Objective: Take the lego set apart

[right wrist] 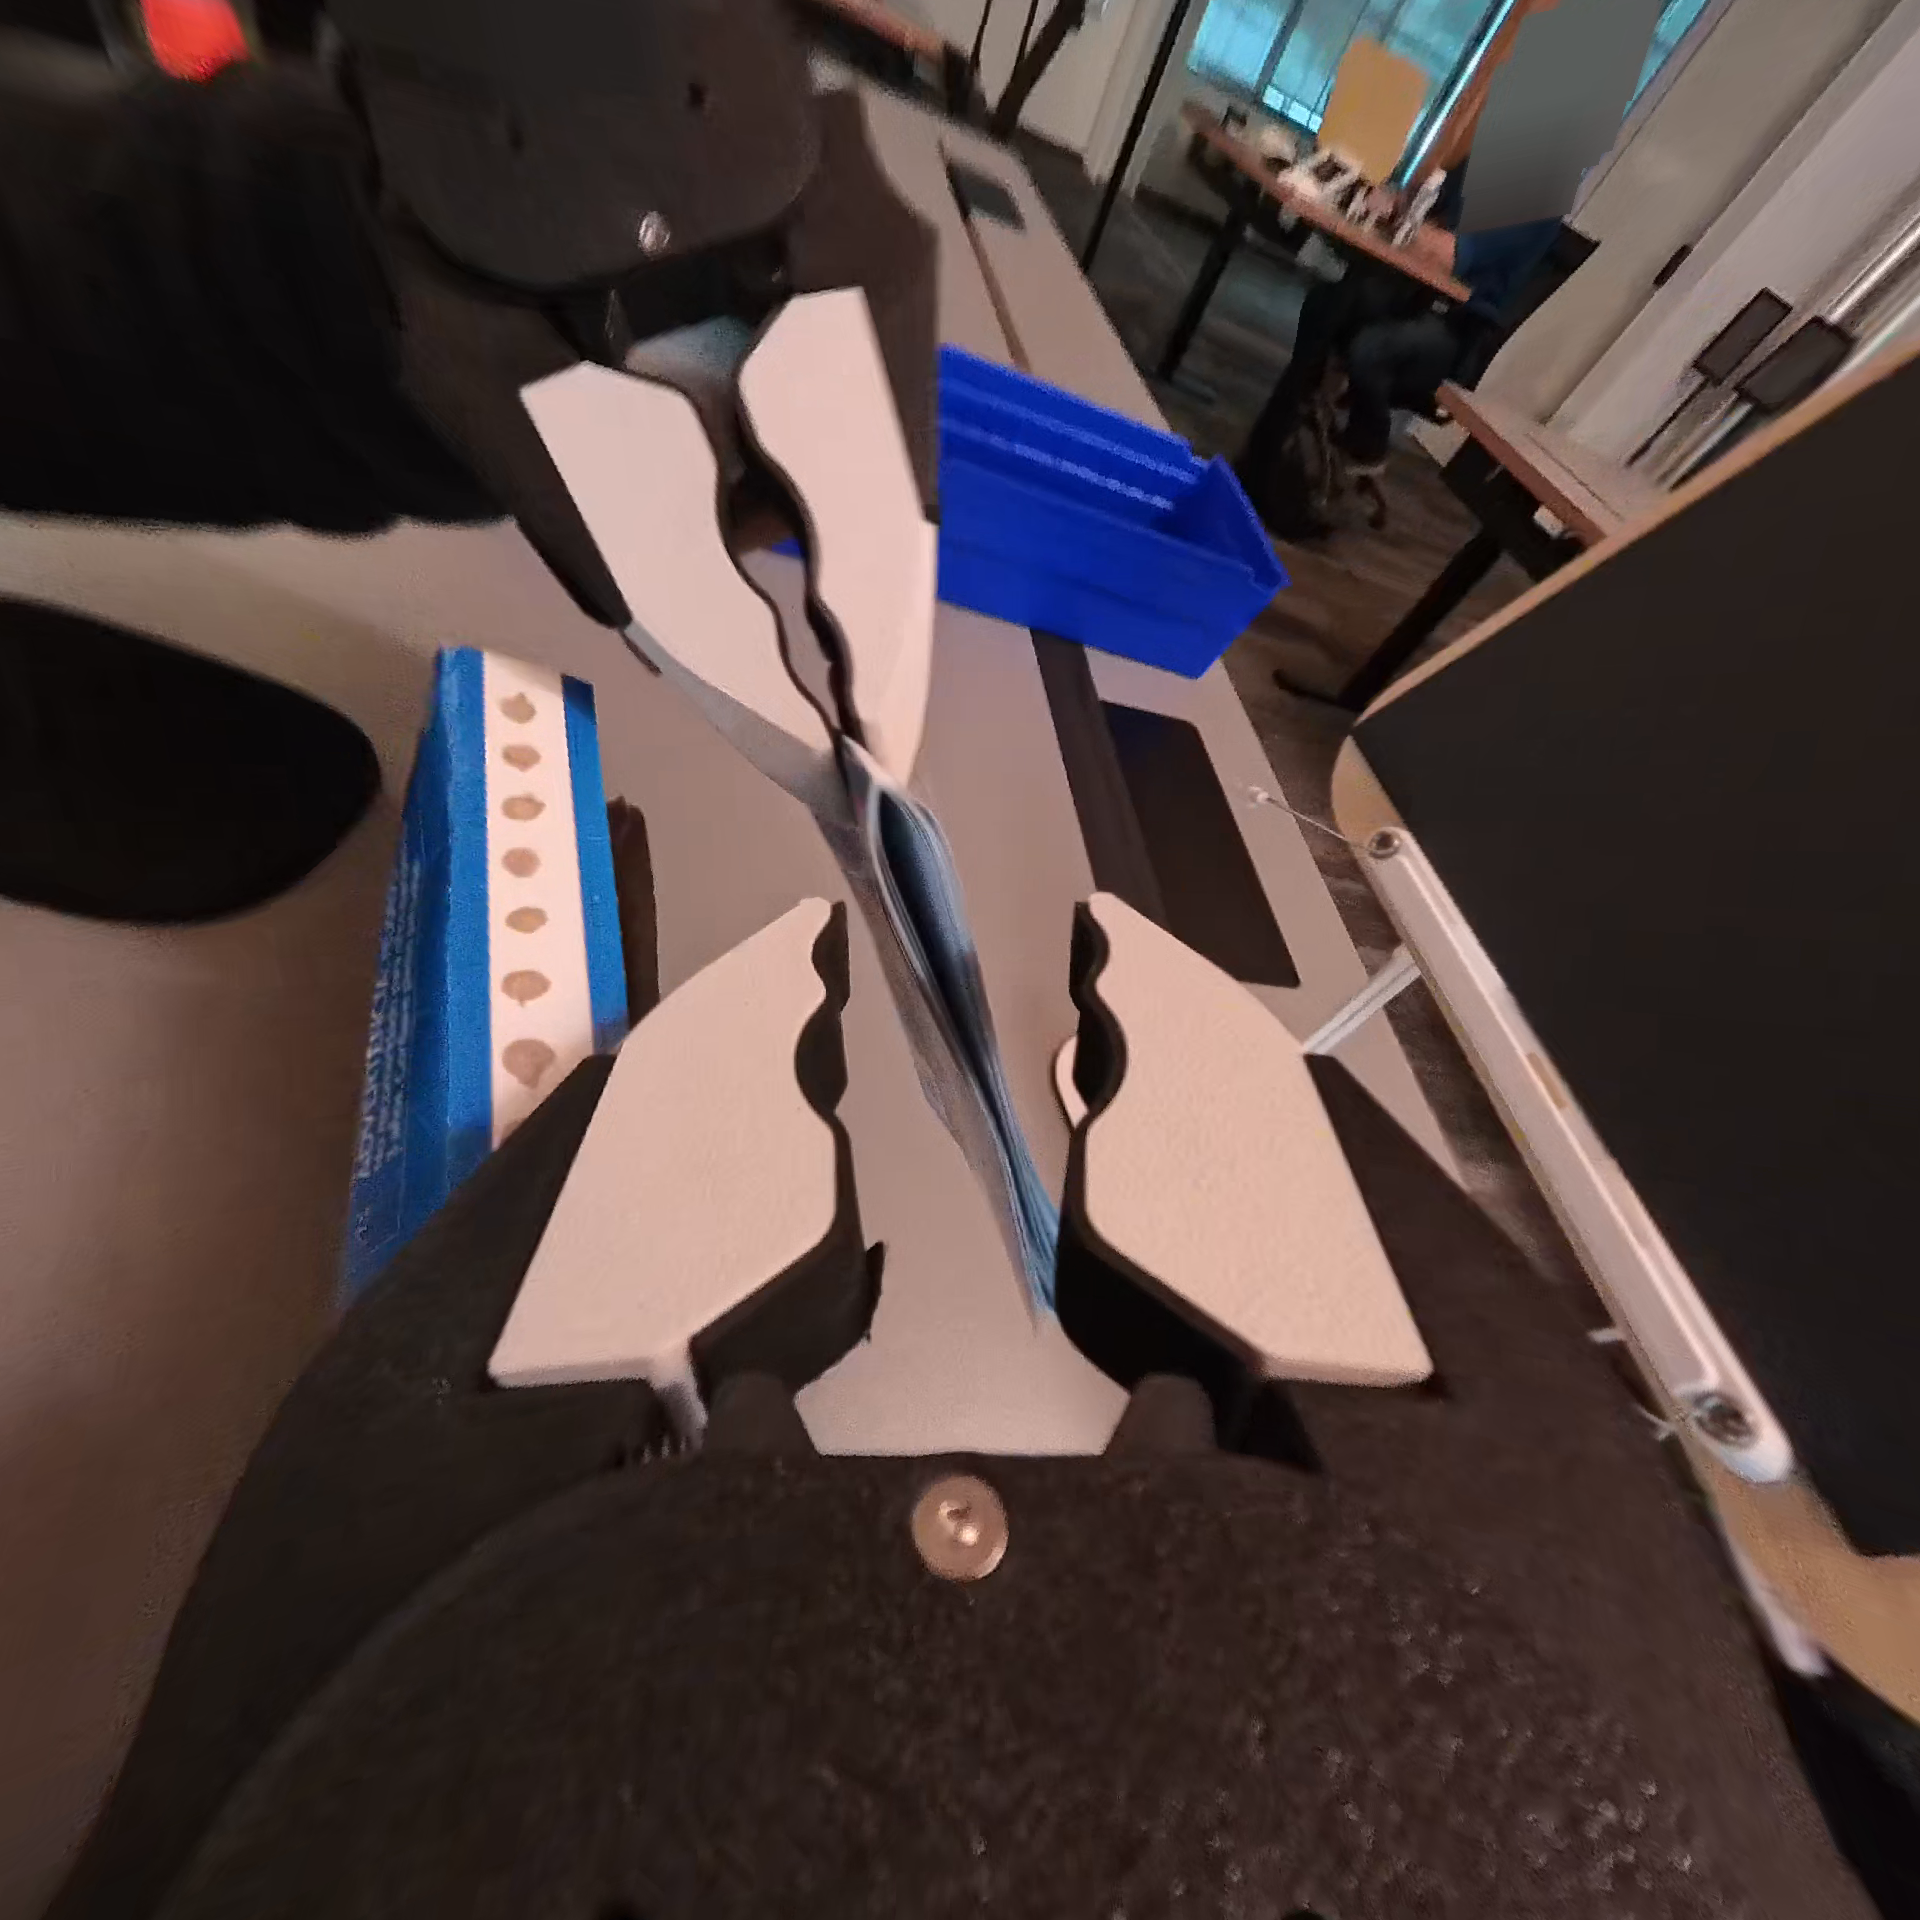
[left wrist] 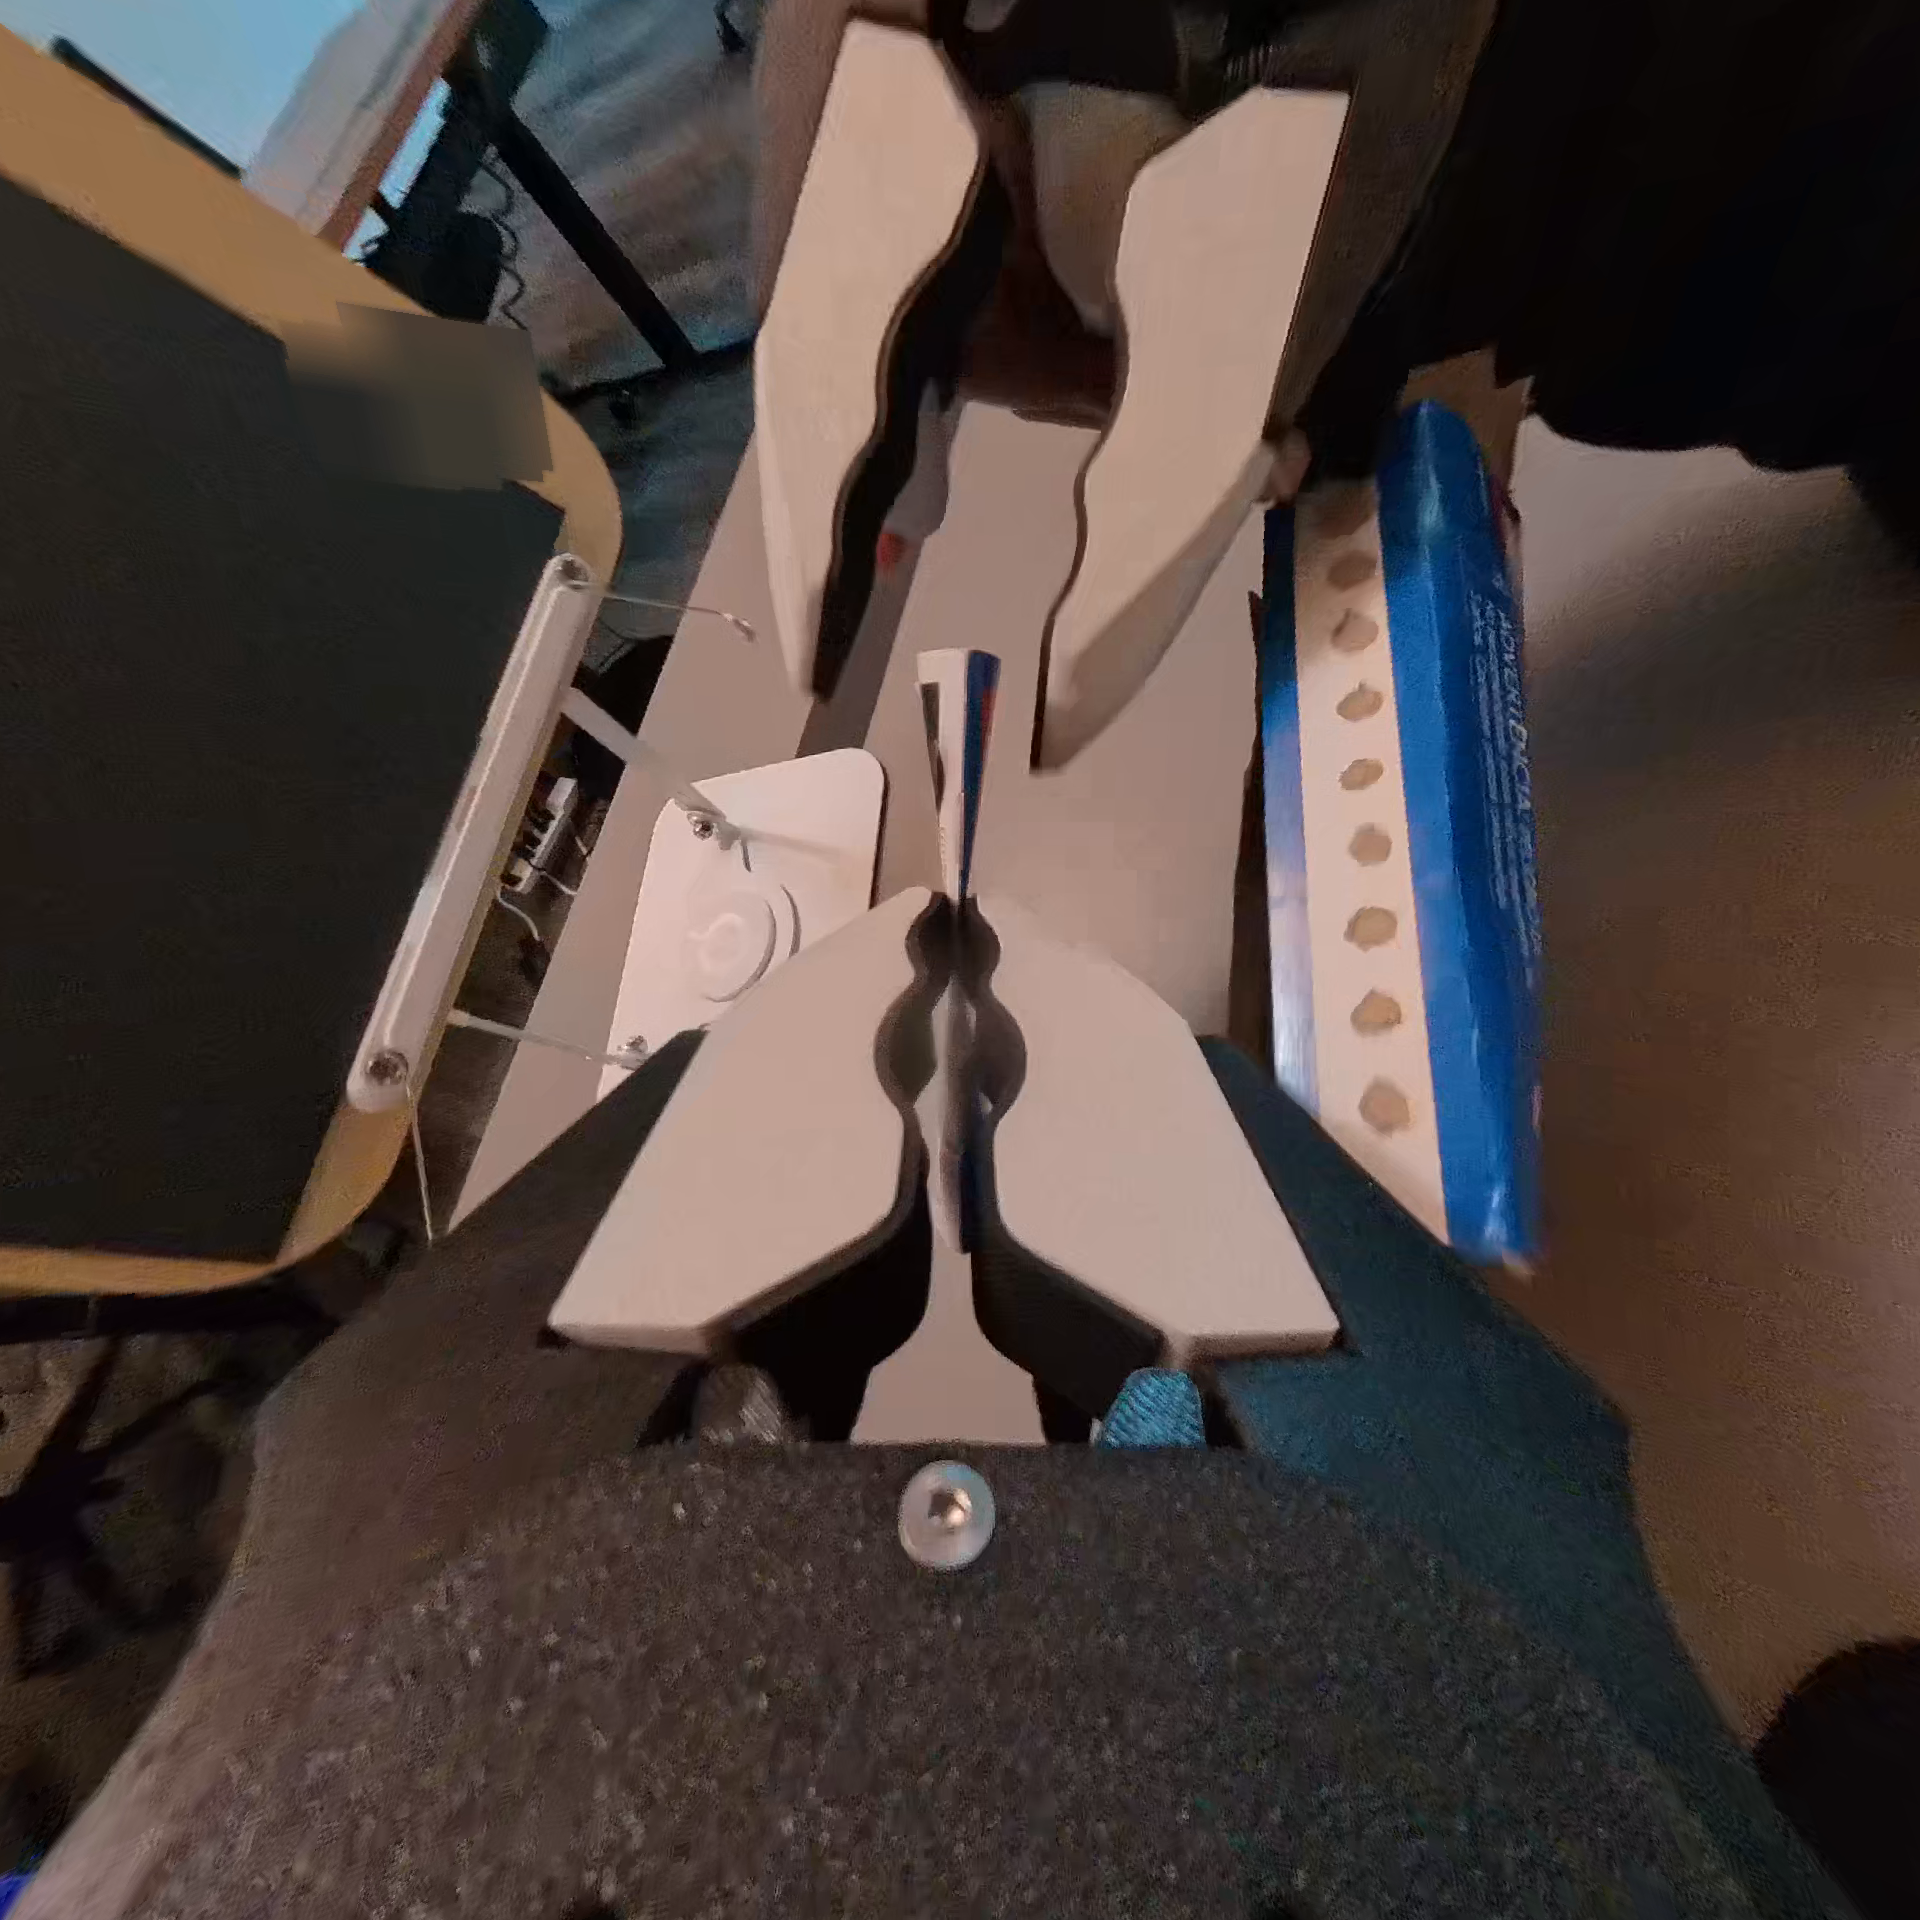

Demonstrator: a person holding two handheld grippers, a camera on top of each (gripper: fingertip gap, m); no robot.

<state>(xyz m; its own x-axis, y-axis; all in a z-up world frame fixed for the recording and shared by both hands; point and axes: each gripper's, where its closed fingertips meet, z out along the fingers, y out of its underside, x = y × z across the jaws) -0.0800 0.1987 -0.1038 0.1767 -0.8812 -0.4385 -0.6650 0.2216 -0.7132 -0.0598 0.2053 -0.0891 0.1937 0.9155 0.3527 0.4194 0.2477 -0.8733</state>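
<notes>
The left gripper (left wrist: 954,914) pinches a thin booklet (left wrist: 961,769) edge-on; right gripper (right wrist: 956,925) jaws spread around it.

blue bin (right wrist: 1101,540) on table (right wrist: 987,312) | black panel (left wrist: 187,727) alongside | desks behind

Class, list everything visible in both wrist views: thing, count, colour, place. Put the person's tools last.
booklet: one, blue and white, held edge-on above the table
box: one, blue with a white dotted strip, lying on the table
bin: one, blue, farther back on the table
plate: one, white, on the table near the partition
table: one, pale grey, under everything
partition: one, black with tan edge, beside the table
left tool: one, white fingers, shut on the booklet
right tool: one, white fingers, open around the booklet
</notes>
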